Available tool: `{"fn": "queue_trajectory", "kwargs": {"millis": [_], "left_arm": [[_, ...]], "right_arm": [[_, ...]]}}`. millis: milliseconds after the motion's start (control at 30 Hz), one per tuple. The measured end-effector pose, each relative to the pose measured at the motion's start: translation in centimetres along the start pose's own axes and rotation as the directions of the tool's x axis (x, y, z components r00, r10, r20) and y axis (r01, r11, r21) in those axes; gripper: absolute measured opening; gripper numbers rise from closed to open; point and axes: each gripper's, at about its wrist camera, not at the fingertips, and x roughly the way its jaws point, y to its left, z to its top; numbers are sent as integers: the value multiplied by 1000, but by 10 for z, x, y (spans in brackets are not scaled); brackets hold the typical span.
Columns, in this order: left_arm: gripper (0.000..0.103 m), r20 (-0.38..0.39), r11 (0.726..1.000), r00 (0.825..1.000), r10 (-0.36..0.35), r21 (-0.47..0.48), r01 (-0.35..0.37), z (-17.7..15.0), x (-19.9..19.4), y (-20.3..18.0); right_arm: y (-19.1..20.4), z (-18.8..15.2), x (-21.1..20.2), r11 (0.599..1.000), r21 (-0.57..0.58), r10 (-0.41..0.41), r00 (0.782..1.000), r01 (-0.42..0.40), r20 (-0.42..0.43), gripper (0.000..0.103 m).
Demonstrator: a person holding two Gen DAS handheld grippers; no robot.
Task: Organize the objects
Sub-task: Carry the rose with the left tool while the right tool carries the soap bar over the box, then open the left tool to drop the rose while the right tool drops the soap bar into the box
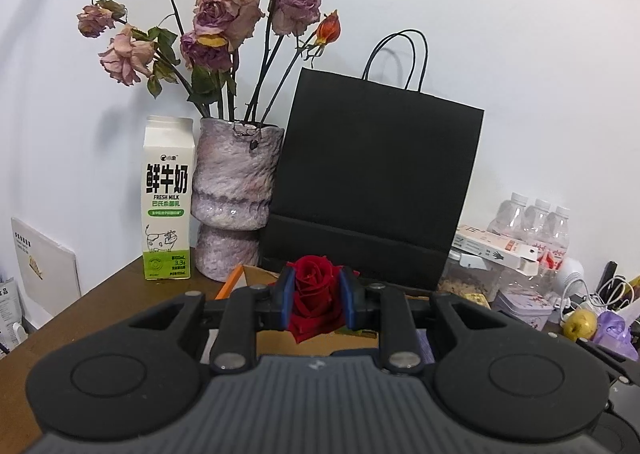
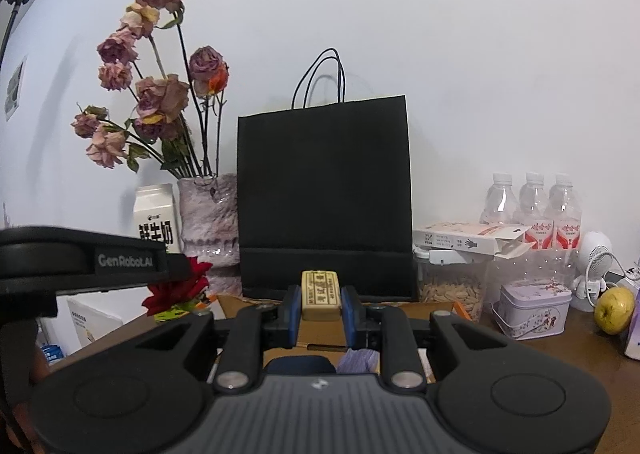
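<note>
My left gripper (image 1: 316,300) is shut on a red rose (image 1: 314,286) and holds it above an open cardboard box (image 1: 256,274) on the wooden table. The rose also shows in the right wrist view (image 2: 178,288), under the left gripper's body (image 2: 80,260). My right gripper (image 2: 320,304) is shut on a small yellowish block with printed text (image 2: 320,294) and holds it above the same cardboard box (image 2: 256,304), in front of a black paper bag (image 2: 324,193).
A vase of dried roses (image 1: 236,193) and a milk carton (image 1: 168,201) stand at the back left beside the black bag (image 1: 372,181). At the right are water bottles (image 2: 532,205), a jar of seeds (image 2: 448,290), a tin (image 2: 534,308) and a yellow fruit (image 2: 614,310).
</note>
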Motion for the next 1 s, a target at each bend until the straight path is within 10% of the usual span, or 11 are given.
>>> {"fn": "queue_trajectory", "kwargs": {"millis": [700,867,933,1000], "left_arm": [[25,-140,1000,990,6,17,-4,-13,67,-6],[38,-140,1000,990,28,-8,-29,-15,67,0],[57,-132,999,990,44,-10,-46,-15,66,2],[86,-118,998,991,68,-7,-69,-14,65,2]], "right_arm": [[-5,-15,58,998,-37,-62,991,58,-119,20],[-6,-18,59,996,-49,-75,985,68,-154,21],[-5,-18,58,995,-56,-90,984,82,-154,35],[-5,-18,57,993,-58,-110,984,102,-143,81]]}}
